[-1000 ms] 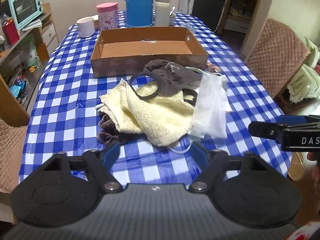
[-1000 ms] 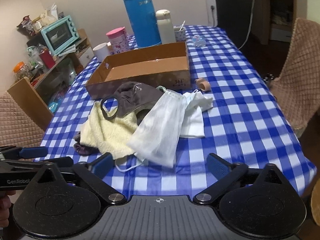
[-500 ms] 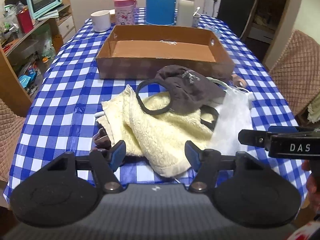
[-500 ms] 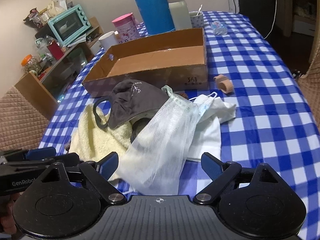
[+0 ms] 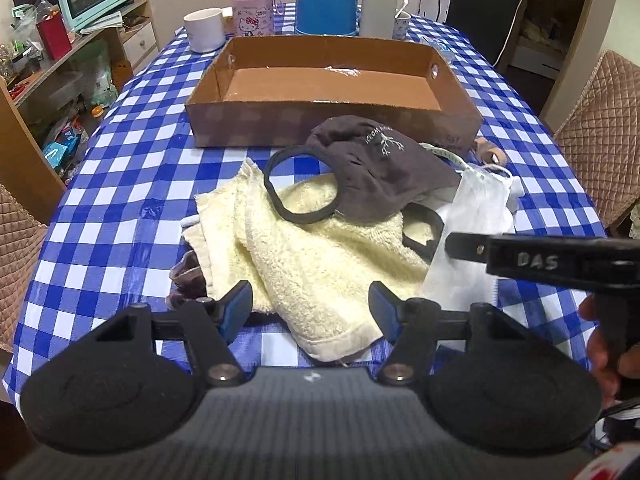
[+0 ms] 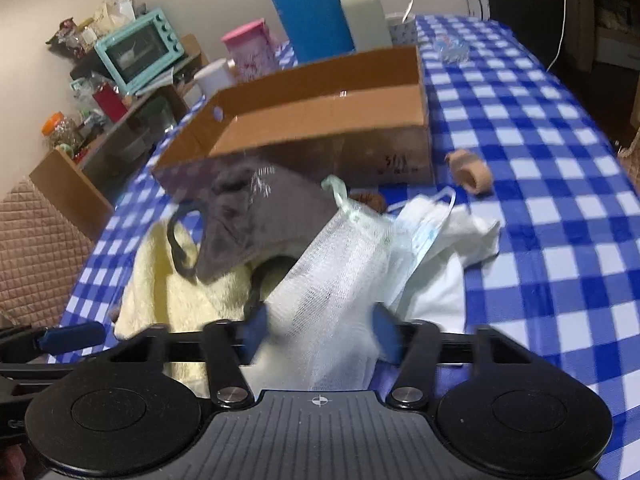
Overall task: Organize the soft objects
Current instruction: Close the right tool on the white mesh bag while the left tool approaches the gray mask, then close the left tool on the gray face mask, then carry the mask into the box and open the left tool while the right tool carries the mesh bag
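1. Right wrist view: right gripper [image 6: 320, 332] is low over the pile w/ its jaws just been closing round the near end of the white gauzy mesh pouch [image 6: 340, 280]. Pouch sits between the blue pads [image 6: 256, 330]; frame's blurred, can't tell if they bite yet, so call it spread, narrowing.

2. Left wrist view: left gripper [image 5: 312, 312] hovers at the near edge of the pale yellow fluffy terry towel [image 5: 316, 264], jaws part-spread. The towel's front fold lies between the pads but no pinch shows; nothing held.

3. Step in hand, my read: the grab phase, first items. The brown shallow cardboard box [image 5: 332, 120] beyond the pile shows bare floor, so sorting has barely begun.

4. Where stuff lies: dark grey cloth face mask with ear loops [image 5: 380, 168] drapes on top of the towel, touching the box's near wall. Pouch is to the right of it, over a white cloth [image 6: 440, 280] and a light blue surgical mask [image 6: 424, 232]. All on the blue-and-white checked tablecloth [image 5: 112, 208].

5. Next move calls for: right finishing the squeeze on the pouch, then lifting clear w/o dragging the surgical mask's loops along, and carrying fwd over the box wall.

6. Left: needs to dip a touch and pinch the towel fold. Risk: grey mask rides up w/ the towel.
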A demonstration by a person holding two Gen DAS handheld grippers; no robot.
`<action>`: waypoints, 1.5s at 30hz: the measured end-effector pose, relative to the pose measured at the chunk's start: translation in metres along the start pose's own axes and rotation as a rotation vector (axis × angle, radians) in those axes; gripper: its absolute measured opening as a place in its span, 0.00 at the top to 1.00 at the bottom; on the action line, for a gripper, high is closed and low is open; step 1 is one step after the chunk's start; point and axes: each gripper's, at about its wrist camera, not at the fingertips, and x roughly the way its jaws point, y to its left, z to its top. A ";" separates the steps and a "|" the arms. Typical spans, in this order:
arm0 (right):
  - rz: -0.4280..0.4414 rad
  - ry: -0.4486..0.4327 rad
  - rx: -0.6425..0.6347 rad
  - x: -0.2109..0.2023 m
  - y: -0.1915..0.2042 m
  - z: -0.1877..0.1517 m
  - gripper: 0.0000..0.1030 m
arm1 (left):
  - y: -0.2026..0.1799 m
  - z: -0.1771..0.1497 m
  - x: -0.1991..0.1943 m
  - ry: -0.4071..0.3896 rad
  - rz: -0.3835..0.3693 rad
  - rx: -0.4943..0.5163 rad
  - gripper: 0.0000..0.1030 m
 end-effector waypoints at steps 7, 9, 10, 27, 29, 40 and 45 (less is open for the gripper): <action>0.008 -0.066 0.008 -0.028 -0.010 -0.001 0.99 | -0.001 0.007 0.003 -0.001 -0.049 0.026 0.41; -0.011 -0.109 -0.004 -0.043 -0.010 0.000 0.99 | -0.004 0.010 0.003 -0.009 -0.071 0.046 0.41; -0.017 -0.128 -0.004 -0.050 -0.010 0.001 0.99 | -0.005 0.012 0.004 -0.014 -0.080 0.060 0.41; -0.111 -0.184 0.020 -0.080 -0.017 0.008 0.99 | -0.064 0.033 0.049 -0.128 -0.012 0.505 0.41; -0.110 -0.179 0.028 -0.078 -0.020 0.009 0.99 | -0.070 0.032 0.057 -0.130 -0.002 0.548 0.41; -0.129 -0.162 0.054 -0.072 -0.030 0.011 0.99 | -0.072 0.040 0.076 -0.180 0.017 0.651 0.91; -0.124 -0.184 0.037 -0.078 -0.028 0.016 0.99 | -0.048 0.057 0.048 -0.261 -0.030 0.542 0.93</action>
